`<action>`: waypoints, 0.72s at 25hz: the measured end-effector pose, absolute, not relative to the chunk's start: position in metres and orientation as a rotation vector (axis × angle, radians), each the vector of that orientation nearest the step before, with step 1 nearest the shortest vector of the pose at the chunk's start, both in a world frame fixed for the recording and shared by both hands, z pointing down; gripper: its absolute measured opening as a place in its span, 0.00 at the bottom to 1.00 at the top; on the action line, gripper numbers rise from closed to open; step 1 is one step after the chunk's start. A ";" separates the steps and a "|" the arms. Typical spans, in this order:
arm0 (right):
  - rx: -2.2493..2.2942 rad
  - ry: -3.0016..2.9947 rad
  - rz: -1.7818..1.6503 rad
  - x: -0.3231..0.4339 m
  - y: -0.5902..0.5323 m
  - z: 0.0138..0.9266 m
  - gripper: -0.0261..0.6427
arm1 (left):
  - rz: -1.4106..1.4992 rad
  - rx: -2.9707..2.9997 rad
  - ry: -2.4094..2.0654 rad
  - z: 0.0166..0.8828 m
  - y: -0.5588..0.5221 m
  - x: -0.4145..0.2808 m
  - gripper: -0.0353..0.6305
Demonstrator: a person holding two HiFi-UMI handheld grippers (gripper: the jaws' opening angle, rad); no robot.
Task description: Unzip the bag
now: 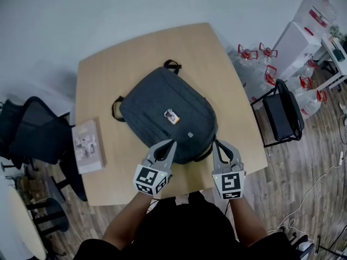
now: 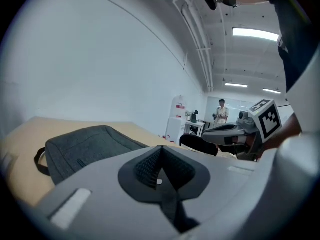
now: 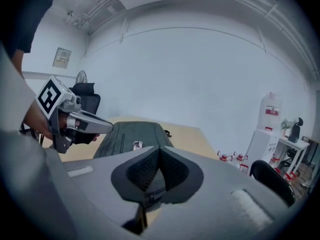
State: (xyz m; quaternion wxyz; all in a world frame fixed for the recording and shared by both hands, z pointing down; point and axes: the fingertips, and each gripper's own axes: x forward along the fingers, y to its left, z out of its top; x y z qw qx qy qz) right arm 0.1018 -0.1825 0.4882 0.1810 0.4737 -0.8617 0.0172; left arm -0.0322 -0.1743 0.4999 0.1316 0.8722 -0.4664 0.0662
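A dark grey backpack (image 1: 168,118) lies flat on the wooden table (image 1: 108,75), with a small light tag (image 1: 172,116) on its front. The zipper's state cannot be made out. My left gripper (image 1: 172,143) hangs over the bag's near edge, jaws shut, with nothing seen between the pads. The right gripper (image 1: 216,142) hovers by the near right corner, also shut and holding nothing I can see. In the left gripper view the backpack (image 2: 85,144) lies low on the left, beyond the closed left gripper (image 2: 161,156), and the right gripper (image 2: 210,133) shows alongside. The right gripper view looks past the right gripper (image 3: 159,156) to the backpack (image 3: 130,134) and the left gripper (image 3: 107,127).
A flat box or book (image 1: 88,145) lies at the table's left edge. A black chair (image 1: 284,115) stands to the right, with several water bottles (image 1: 265,64) behind it. Dark office chairs (image 1: 32,129) crowd the left side. A person (image 2: 221,113) stands far off.
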 end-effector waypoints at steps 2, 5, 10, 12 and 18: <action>1.350 -2.459 0.004 0.098 -0.182 0.470 0.04 | 0.146 2.526 -1.374 0.490 -0.170 -0.039 0.08; 1.359 -2.480 -0.033 0.092 -0.181 0.457 0.04 | 0.104 2.505 -1.394 0.485 -0.167 -0.048 0.08; 1.364 -2.491 -0.035 0.085 -0.177 0.454 0.04 | 0.094 2.511 -1.399 0.482 -0.163 -0.051 0.08; 1.371 -2.492 -0.038 0.085 -0.178 0.454 0.04 | 0.082 2.516 -1.407 0.479 -0.164 -0.053 0.08; 1.384 -2.496 -0.049 0.084 -0.179 0.450 0.04 | 0.048 2.535 -1.427 0.470 -0.164 -0.056 0.08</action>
